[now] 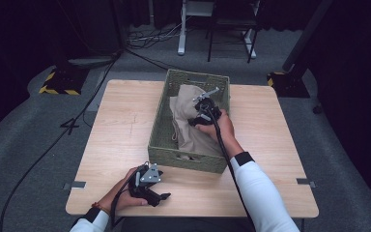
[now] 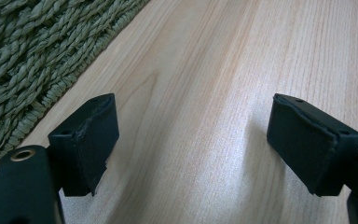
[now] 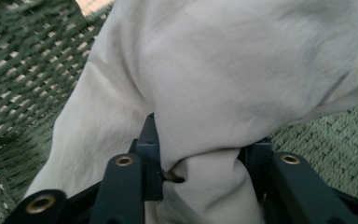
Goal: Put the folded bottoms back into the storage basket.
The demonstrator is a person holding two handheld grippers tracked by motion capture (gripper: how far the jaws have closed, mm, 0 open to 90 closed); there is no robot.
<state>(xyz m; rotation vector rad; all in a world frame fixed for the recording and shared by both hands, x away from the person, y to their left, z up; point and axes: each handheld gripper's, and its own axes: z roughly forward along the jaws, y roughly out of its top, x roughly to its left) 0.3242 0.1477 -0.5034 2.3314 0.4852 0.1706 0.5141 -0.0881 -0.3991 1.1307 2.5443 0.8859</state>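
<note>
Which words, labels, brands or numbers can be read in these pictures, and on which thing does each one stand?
None: no readable text stands on the beige cloth, the green woven basket, the wooden table, the left gripper or the right gripper.

A beige cloth, soft and creased, lies crumpled inside the green woven basket. 1 bunched fold sits between the right tool's jaws; the rest spreads ahead of it.
</note>
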